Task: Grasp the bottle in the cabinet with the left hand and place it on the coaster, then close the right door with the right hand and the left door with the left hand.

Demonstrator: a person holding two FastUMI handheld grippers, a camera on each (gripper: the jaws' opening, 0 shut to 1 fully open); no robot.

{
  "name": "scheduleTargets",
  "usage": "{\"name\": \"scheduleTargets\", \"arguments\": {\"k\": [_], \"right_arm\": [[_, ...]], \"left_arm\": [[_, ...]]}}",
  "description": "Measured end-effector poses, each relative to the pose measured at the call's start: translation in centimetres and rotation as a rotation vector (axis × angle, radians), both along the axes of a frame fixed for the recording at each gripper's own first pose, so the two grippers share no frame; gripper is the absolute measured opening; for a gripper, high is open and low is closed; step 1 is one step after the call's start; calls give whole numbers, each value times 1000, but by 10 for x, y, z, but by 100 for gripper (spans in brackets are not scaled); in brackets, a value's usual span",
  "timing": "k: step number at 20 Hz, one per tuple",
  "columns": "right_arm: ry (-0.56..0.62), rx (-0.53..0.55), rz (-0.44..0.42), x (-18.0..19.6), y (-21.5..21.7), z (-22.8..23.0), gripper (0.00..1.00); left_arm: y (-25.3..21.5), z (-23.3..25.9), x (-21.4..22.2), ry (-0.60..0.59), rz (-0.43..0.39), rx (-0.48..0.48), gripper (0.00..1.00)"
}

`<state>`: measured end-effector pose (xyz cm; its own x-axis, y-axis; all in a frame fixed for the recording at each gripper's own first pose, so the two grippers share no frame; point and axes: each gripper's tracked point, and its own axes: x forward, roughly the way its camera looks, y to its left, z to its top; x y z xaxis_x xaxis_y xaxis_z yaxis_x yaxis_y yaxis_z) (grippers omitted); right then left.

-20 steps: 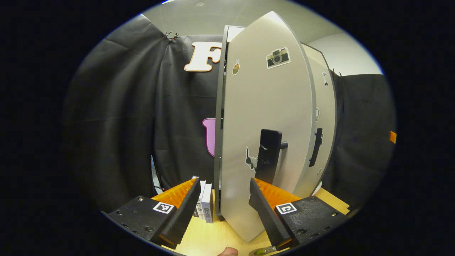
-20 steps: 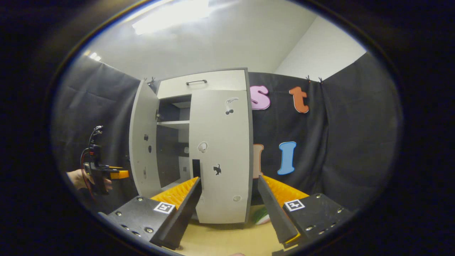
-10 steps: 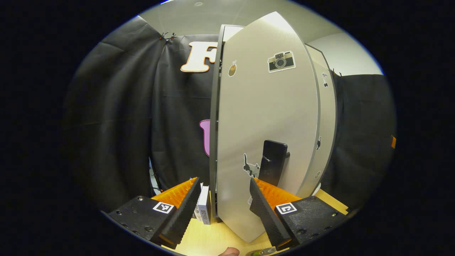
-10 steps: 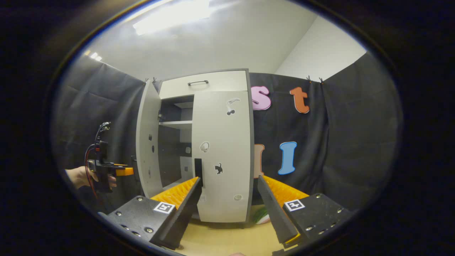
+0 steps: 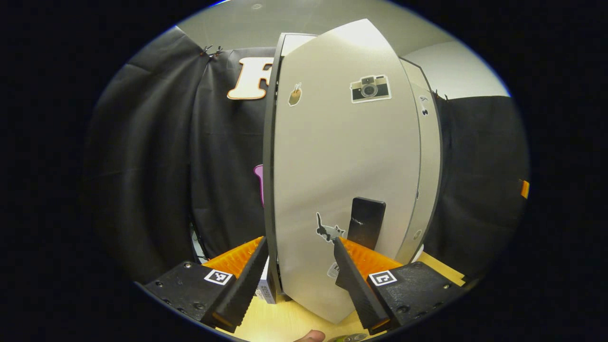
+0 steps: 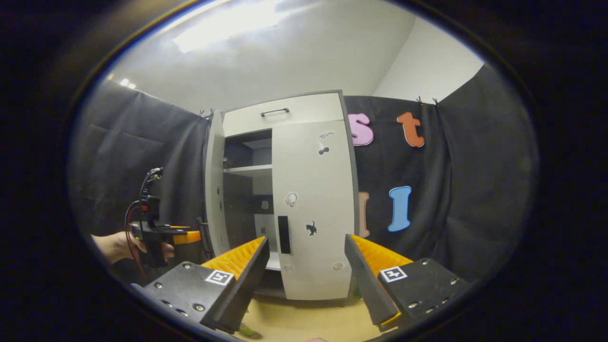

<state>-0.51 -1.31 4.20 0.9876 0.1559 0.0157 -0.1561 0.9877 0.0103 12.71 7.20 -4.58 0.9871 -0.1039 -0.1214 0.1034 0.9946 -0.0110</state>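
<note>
The left door [image 5: 342, 171], rigid and hinged, is judged light; pushing near its black handle [image 5: 365, 229] is advised. The left gripper [image 5: 298, 273] is spread wide, empty.

Smooth matt cabinet doors [image 5: 346, 156], pale wood tabletop [image 5: 285, 323], black cloth wall [image 5: 156, 156].

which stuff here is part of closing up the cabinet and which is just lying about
Part of the job:
- pale grey left cabinet door, partly open
- its black handle
- left gripper, open, close to that door
- pale grey right cabinet door, closed
- right gripper, open

Just lying about:
- small white boxes on the wooden table beside the cabinet
- camera sticker on the left door
</note>
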Motion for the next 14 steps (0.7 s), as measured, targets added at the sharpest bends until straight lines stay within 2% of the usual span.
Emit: {"name": "scheduleTargets", "arguments": {"k": [4, 14], "right_arm": [[5, 0, 33, 11, 17, -5, 96], [40, -45, -1, 11, 3, -15, 96]], "left_arm": [[-14, 7, -8, -31, -26, 4, 89], [-26, 39, -55, -62, -10, -3, 89]]}}
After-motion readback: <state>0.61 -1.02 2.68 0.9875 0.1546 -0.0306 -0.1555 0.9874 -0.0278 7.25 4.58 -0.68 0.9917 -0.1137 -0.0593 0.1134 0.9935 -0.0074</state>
